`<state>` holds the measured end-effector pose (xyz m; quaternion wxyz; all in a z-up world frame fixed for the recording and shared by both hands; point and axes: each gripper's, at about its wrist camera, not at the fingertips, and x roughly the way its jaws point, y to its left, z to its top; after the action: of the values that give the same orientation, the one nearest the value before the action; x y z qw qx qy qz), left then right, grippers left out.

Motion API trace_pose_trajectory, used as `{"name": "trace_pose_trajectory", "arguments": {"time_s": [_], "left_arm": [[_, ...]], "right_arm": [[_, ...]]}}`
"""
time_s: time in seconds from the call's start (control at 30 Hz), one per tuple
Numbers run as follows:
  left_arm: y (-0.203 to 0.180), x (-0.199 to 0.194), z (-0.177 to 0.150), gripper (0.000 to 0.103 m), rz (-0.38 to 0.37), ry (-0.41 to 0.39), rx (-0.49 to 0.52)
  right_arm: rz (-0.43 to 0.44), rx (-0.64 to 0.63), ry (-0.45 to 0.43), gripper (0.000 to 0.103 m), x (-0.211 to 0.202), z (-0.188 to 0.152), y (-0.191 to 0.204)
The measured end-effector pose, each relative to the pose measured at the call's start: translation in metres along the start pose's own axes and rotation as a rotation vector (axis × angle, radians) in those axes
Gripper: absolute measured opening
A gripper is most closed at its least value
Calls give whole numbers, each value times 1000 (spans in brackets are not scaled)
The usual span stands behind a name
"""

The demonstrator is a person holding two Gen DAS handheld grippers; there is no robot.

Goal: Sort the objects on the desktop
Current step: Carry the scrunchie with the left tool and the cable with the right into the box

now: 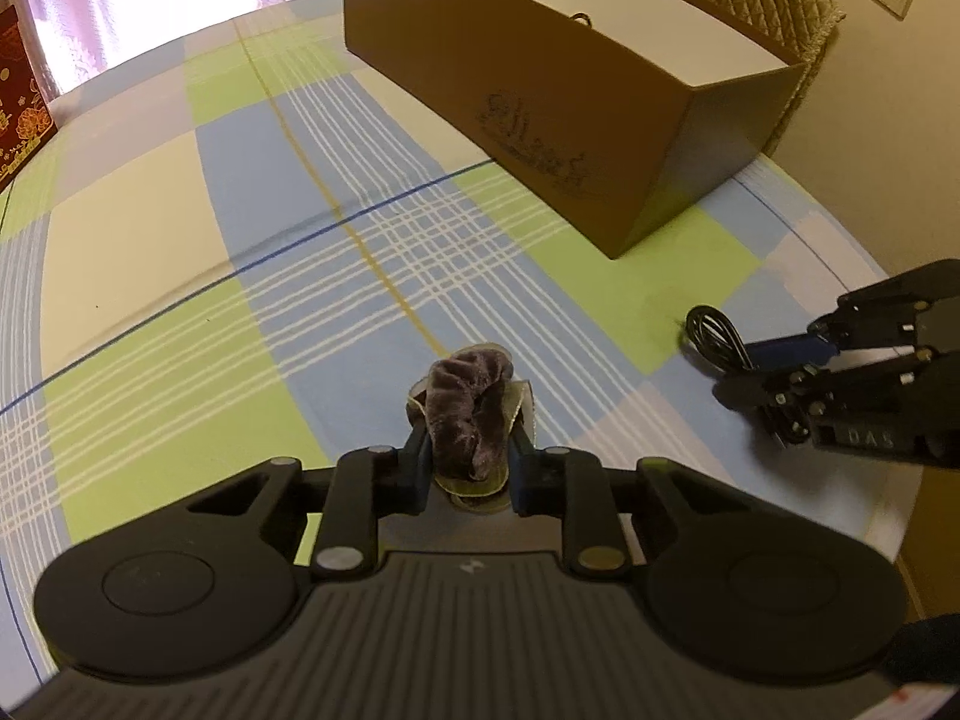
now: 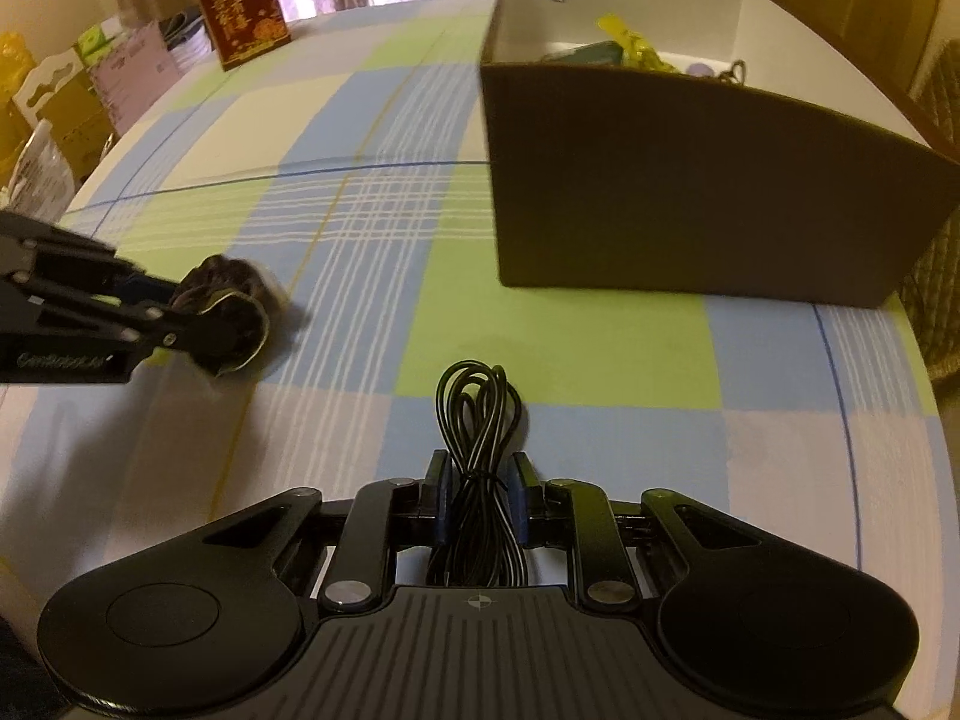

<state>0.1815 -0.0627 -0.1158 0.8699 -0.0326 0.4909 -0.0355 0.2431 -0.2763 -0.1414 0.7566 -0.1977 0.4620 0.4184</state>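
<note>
— Tongs first: what does the left pair [image 1: 471,450] hold?

— A dark velvet scrunchie [image 1: 465,414] with a pale gauzy edge, pinched between the blue pads, low over the plaid cloth of the table [image 1: 150,228]. In the right wrist view that same pair comes in from the left edge, and the scrunchie there is blurred, so its outline is hard to read.

— And further right?

— The right tongs [image 2: 480,501] are closed on a bundle of black cable [image 2: 480,420]. Its loops stick out ahead of the pads and lie just over the cloth; the rear of the bundle runs back under the tool body, so its ends and any plug are hidden. Whether the loops touch the table I cannot tell.

— The box?

— A brown box [image 2: 690,192] with a white inside stands on the table beyond both tools, toward the right. Its near wall hides most of what lies in it: only something yellow-green [image 2: 636,48], a dark teal shape and a small dark loop show above the rim. The far corner is cut off by the frame.

— Anything at the far left?

— A red card with gold print [image 2: 243,6] stands at the table's edge; its characters are too small to read.
</note>
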Motion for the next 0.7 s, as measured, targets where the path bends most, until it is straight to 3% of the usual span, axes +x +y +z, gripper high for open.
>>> {"name": "trace_pose_trajectory", "arguments": {"time_s": [0.37,0.7], "left_arm": [[-18,-23,11,20,-55,-51,0],[-36,-48,51,20,-131,-155,31]], "right_arm": [[28,28,-22,16,-27,7,-16],[79,76,-128,16,-69,35,-35]]}}
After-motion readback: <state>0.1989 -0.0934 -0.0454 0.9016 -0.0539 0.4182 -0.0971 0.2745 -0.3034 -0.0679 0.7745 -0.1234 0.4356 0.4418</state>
